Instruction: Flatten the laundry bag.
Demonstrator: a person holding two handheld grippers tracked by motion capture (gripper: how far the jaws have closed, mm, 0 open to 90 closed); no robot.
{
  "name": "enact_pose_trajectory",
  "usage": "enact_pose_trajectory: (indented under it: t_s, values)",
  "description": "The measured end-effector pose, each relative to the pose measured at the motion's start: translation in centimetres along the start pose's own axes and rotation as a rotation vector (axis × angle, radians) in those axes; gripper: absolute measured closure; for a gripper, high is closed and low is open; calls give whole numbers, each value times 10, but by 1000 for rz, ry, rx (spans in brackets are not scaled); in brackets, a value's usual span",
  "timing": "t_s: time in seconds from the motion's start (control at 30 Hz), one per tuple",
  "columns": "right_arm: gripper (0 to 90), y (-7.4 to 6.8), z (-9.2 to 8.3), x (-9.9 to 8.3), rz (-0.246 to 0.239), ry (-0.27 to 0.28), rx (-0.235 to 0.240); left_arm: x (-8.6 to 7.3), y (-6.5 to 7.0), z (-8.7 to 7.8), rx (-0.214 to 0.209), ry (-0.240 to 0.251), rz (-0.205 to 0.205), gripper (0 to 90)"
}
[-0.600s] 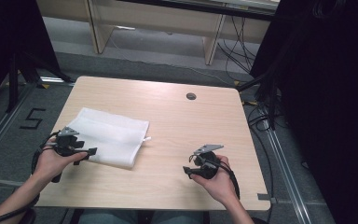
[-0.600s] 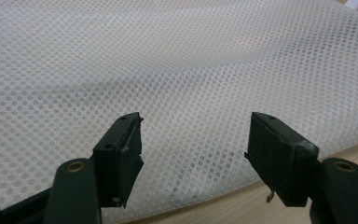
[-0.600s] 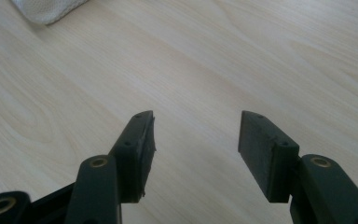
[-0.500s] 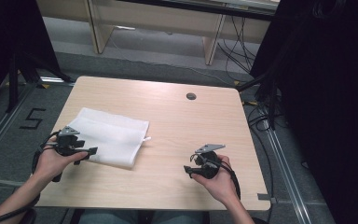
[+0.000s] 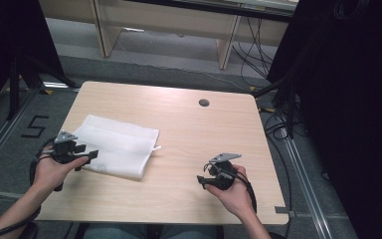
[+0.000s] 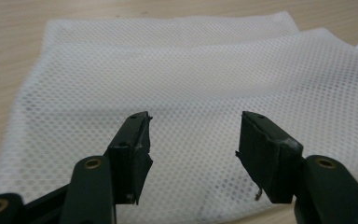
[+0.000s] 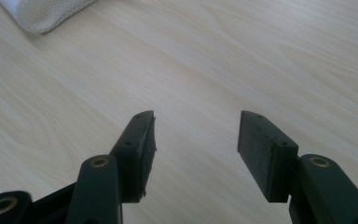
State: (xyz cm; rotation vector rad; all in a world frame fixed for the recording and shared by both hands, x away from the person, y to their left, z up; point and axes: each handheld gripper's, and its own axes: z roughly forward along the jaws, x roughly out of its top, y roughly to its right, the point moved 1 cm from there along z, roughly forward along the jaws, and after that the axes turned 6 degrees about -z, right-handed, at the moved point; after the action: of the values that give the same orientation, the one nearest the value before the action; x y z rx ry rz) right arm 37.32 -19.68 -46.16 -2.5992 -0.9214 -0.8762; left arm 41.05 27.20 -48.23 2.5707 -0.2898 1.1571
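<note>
- High view: the wooden table (image 5: 179,134) spreads pale and rectangular under everything, with a small dark round hole (image 5: 204,102) near its far edge.
- White mesh bag (image 5: 115,145): it lies flat on the left part of the table, folded over on itself, with a small white tab sticking out at its right edge. In the left gripper view the mesh (image 6: 191,84) takes up most of the frame, one layer lying over another.
- Left hand (image 5: 54,167): it comes in from the bottom left and holds the left gripper (image 5: 87,156) at the near left edge of the bag, pointing right across it.
- Right hand (image 5: 236,191): it rests over the near right part of the table, well apart from the bag, holding the right gripper (image 5: 201,181) so that it points left.
- Left gripper, close up (image 6: 193,140): its jaws stand spread just above the near edge of the bag, with mesh showing in the gap; the pads do not press on it.
- Right gripper, close up (image 7: 196,140): its jaws stand wide apart over bare wood, nothing between them, and a corner of the bag (image 7: 46,14) shows far off at the top left.
</note>
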Motion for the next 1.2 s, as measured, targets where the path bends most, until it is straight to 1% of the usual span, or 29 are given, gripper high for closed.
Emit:
enact_pose_trajectory:
  t_s: [0.07, 0.1, 0.13, 0.17, 0.2, 0.23, 0.27, 0.33, 0.37, 0.43, 0.47, 0.5, 0.53, 0.57, 0.6, 0.63, 0.67, 0.8, 0.83, 0.87, 0.9, 0.93, 0.97, 1.0, 1.03, 1.1, 1.13, 1.17, 1.2]
  values:
    - [473, 0, 0, 0, -9, -1, -2, 1, -2, -1, 10, 4, -2, 443]
    - [473, 0, 3, -1, -26, 20, -15, 1, -3, -1, 18, 20, -16, 456]
    - [472, -2, 2, 0, -4, 13, 0, 1, -6, -3, 28, 16, -11, 464]
    - [473, 0, 2, 1, -14, 0, 2, 2, -9, -3, 35, 20, -15, 499]
    - [474, 1, 4, 1, -26, 4, -7, 3, -10, -4, 40, 26, -24, 509]
    - [474, 0, 4, 1, -5, 1, 1, 3, -10, -4, 40, 26, -24, 516]
    - [474, 0, 4, 1, -5, 1, 1, 3, -11, -3, 46, 33, -31, 516]
    - [475, 1, 4, 0, -14, -6, 6, 4, -12, -4, 52, 46, -38, 593]
    - [475, 2, 4, 0, -21, -5, 4, 5, -14, -7, 61, 46, -27, 616]
    - [475, 1, 3, 0, -7, -5, 7, 5, -13, -7, 67, 60, -40, 686]
    - [476, 1, 3, 0, -9, -5, 5, 5, -13, -9, 74, 64, -34, 686]
    - [475, 2, 2, 1, -10, -10, 5, 6, -13, -10, 73, 70, -37, 758]
    - [475, 2, 2, 1, -10, -10, 5, 6, -14, -12, 79, 64, -22, 758]
    - [475, 1, 2, 1, -11, -8, 6, 6, -15, -14, 86, 58, -6, 792]
    - [475, 1, 2, 1, -12, -9, 7, 7, -14, -14, 81, 76, -19, 830]
    - [475, 0, 3, 1, -7, -1, 4, 7, -14, -16, 84, 77, -21, 879]
    - [475, 0, 3, 1, -7, -1, 4, 7, -14, -16, 84, 77, -21, 892]
    - [475, 0, 4, 1, -7, 0, 6, 8, -13, -15, 76, 66, -9, 895]
    - [475, 1, 4, 1, -21, -4, 7, 8, -13, -15, 76, 63, -6, 895]
    - [475, 0, 4, 1, -10, -1, 8, 9, -13, -14, 76, 62, -1, 896]
    - [475, 0, 4, 1, -8, -1, 9, 10, -14, -14, 82, 59, -2, 895]
    - [475, 1, 4, 1, -5, 0, 9, 10, -16, -14, 89, 49, 12, 895]
    - [475, 2, 5, 0, -22, 5, 1, 12, -17, -12, 93, 57, -5, 895]
    - [475, 1, 4, 1, -1, -1, 8, 13, -19, -12, 98, 54, -6, 895]
    - [475, 1, 5, 1, -3, 0, 8, 13, -22, -11, 109, 49, 4, 895]
    - [475, 2, 5, 0, -19, 3, 2, 14, -24, -10, 119, 46, -5, 895]
    - [475, 2, 5, 0, -14, 3, 4, 15, -29, -11, 131, 4, 32, 895]
    - [474, 1, 5, 1, 5, 1, 11, 16, -30, -8, 137, -1, 40, 895]
    - [474, 1, 5, 1, 5, 1, 11, 16, -30, -8, 137, -1, 40, 895]
